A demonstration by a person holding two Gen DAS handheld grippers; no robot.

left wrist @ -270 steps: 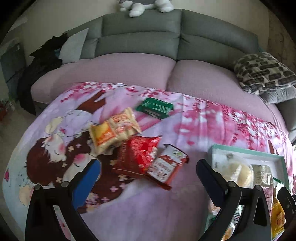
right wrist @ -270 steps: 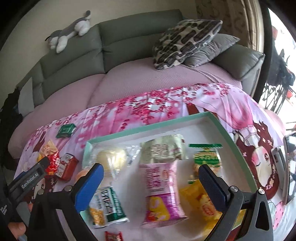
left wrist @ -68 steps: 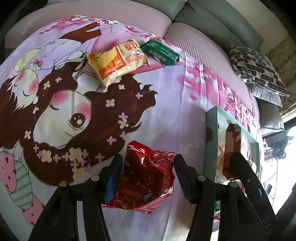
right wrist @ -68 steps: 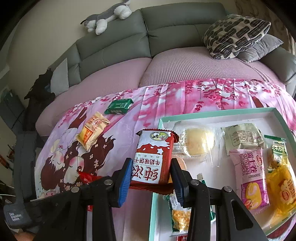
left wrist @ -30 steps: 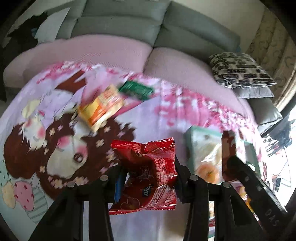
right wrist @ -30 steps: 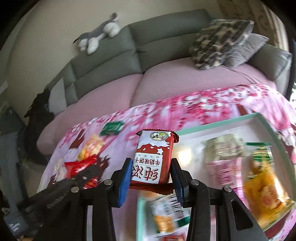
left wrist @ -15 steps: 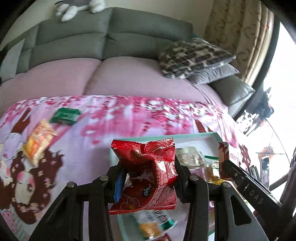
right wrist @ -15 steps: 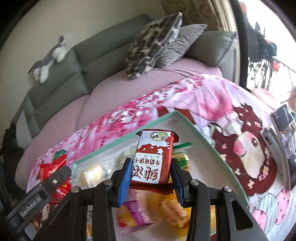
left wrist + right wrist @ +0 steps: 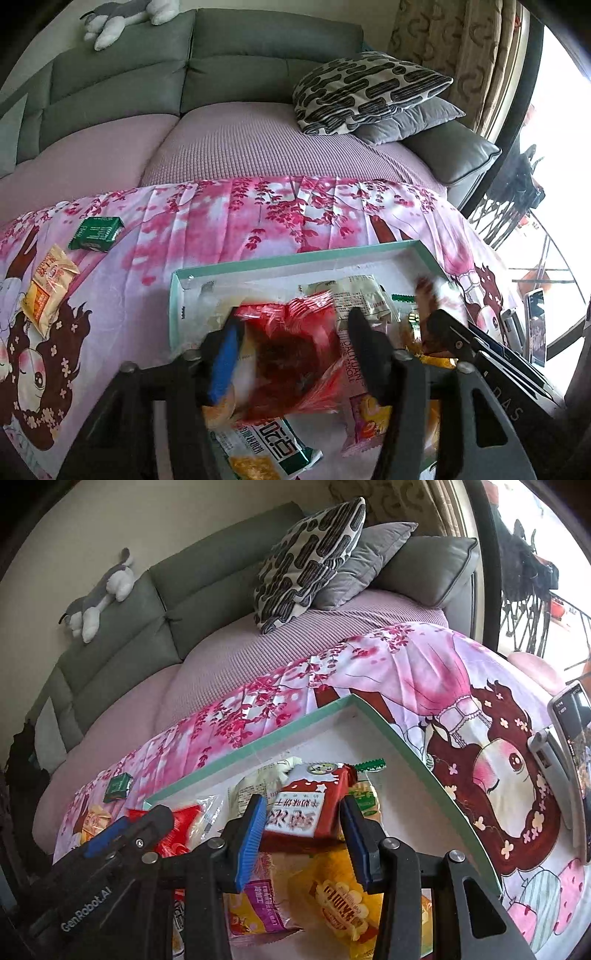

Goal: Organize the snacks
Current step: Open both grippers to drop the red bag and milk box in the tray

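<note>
Snacks dropping into the teal-rimmed white tray (image 9: 424, 760): crinkly red foil bag (image 9: 291, 354) blurred between the left gripper (image 9: 291, 332) fingers, spread apart; red-and-white biscuit packet (image 9: 306, 808) likewise from the right gripper (image 9: 303, 834). Both wanted bare tray floor beyond.

Readable text: "GenRobot.AI" on left gripper (image 9: 118, 830) body, seen in right wrist view. "DAS" on right gripper (image 9: 436, 325) body in left wrist view. "DALIYUAN ... ROLL" on pink snack pack (image 9: 352, 365) inside the tray (image 9: 295, 258), beside the blurred red bag (image 9: 291, 354). Chinese print on other packs, not legible.
</note>
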